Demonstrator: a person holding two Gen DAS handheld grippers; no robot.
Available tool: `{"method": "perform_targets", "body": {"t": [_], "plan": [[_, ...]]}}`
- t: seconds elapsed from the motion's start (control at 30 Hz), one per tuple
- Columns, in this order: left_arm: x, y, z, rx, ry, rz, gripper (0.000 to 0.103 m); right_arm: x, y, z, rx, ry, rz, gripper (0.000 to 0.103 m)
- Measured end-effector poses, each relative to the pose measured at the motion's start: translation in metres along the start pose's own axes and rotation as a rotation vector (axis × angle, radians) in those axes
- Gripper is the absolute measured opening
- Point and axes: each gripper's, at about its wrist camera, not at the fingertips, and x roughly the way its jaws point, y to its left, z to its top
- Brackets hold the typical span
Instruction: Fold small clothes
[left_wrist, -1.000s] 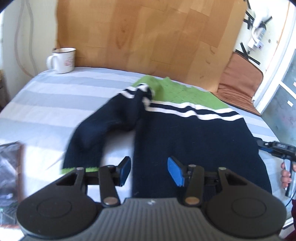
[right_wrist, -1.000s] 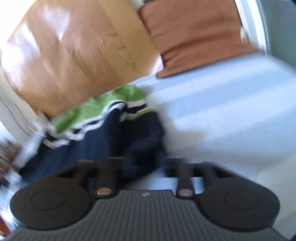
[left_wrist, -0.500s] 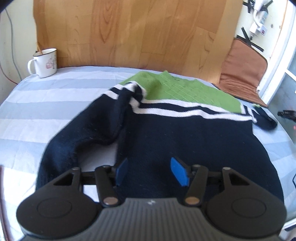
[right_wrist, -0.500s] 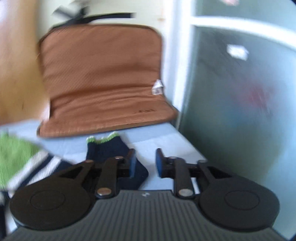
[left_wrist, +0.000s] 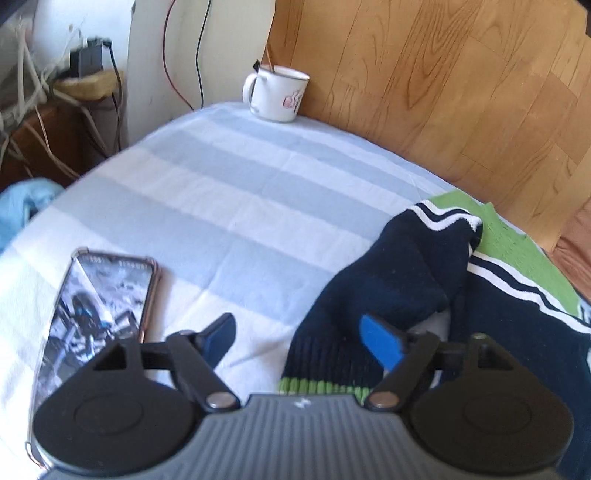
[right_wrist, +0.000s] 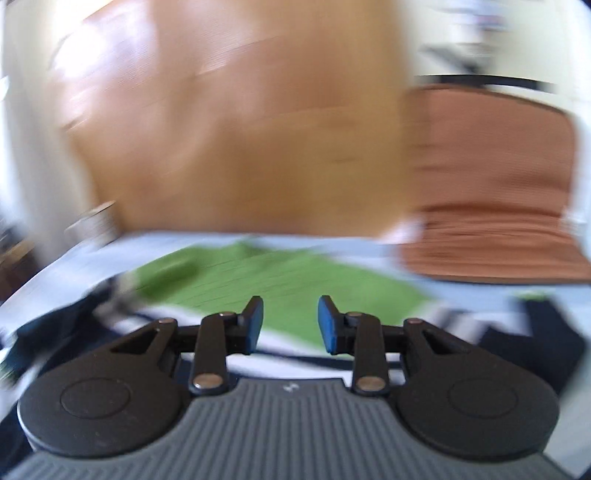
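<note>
A small navy sweater (left_wrist: 517, 332) with white stripes and a green top lies on the striped blue sheet (left_wrist: 221, 192). Its left sleeve (left_wrist: 388, 291) is bent back, its green cuff (left_wrist: 325, 387) near me. My left gripper (left_wrist: 301, 341) is open, its right finger over the sleeve, holding nothing. In the blurred right wrist view my right gripper (right_wrist: 290, 323) is open and empty above the sweater's green part (right_wrist: 280, 277).
A phone (left_wrist: 99, 306) lies on the sheet left of my left gripper. A white mug (left_wrist: 279, 94) stands at the far corner by the wooden board (left_wrist: 443, 92). A brown cushion (right_wrist: 491, 177) leans at the back right. Cables hang off the left side.
My left gripper has swung left from the sweater body to the left sleeve cuff and opened wider. My right gripper has swung from the right sleeve back over the sweater and opened.
</note>
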Motion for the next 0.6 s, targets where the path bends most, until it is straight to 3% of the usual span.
{"method": "perform_targets", "body": {"t": [0.13,0.17,0.2,0.23,0.3,0.37,0.47,0.6], "plan": [[0.015,-0.011,-0.004,0.093,0.024,-0.002,0.071,0.043,0.080,-0.008,-0.099,0.085,0.176,0.036],[0.019,-0.017,-0.007,0.151,0.001,0.029,0.047,0.051,0.094,-0.011,-0.112,0.097,0.203,0.036],[0.021,-0.025,-0.008,0.212,-0.012,0.075,0.037,0.060,0.106,-0.014,-0.123,0.106,0.227,0.036],[0.023,-0.031,-0.007,0.250,-0.013,0.079,0.014,0.067,0.119,-0.017,-0.127,0.111,0.241,0.036],[0.025,-0.031,0.004,0.253,-0.001,0.074,0.010,0.082,0.132,-0.022,-0.110,0.124,0.260,0.036],[0.016,-0.027,0.022,0.265,-0.107,0.187,0.009,0.091,0.136,-0.028,-0.070,0.150,0.279,0.036],[0.000,0.003,0.070,0.118,-0.242,0.290,0.009,0.108,0.135,-0.038,-0.037,0.224,0.296,0.036],[0.007,0.012,0.122,-0.003,-0.251,0.278,0.009,0.101,0.121,-0.043,0.013,0.182,0.360,0.039]]}}
